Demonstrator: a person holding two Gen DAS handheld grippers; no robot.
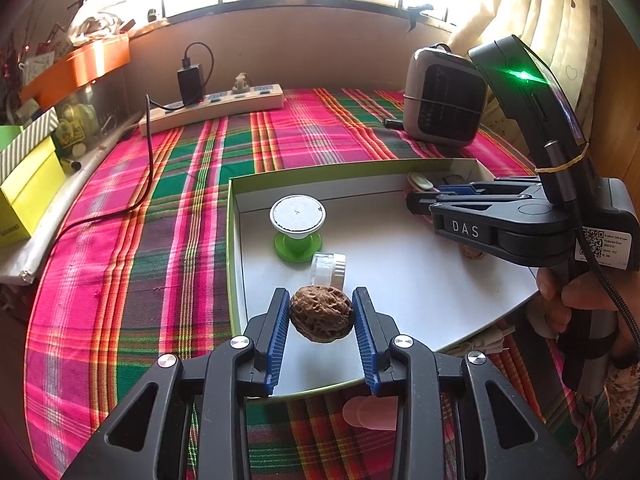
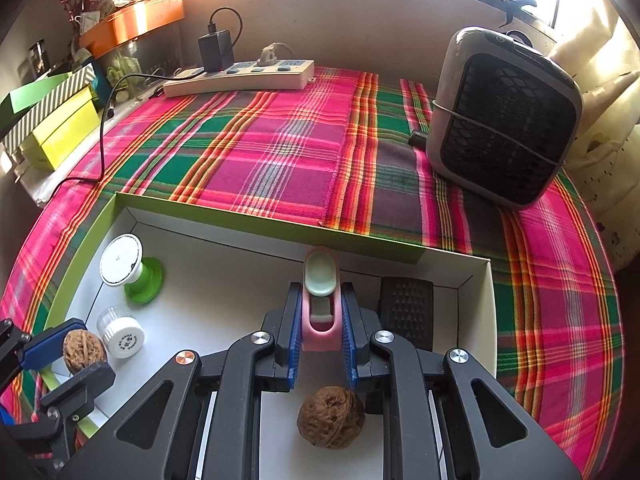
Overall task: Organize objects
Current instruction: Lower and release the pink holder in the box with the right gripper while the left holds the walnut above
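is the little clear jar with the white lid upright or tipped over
Tipped over. The jar lies on its side in the box, its white lid facing sideways, beside the walnut.

In the left wrist view, the right gripper [image 1: 420, 196] covers most of the pink object [image 1: 419, 181] at the box's far right, and only an edge of a second walnut [image 1: 472, 251] shows beneath its body. The label text [image 1: 604, 244] on that gripper is too small to read. In the right wrist view, the black textured item [image 2: 406, 306] is partly hidden behind the gripper's right finger.
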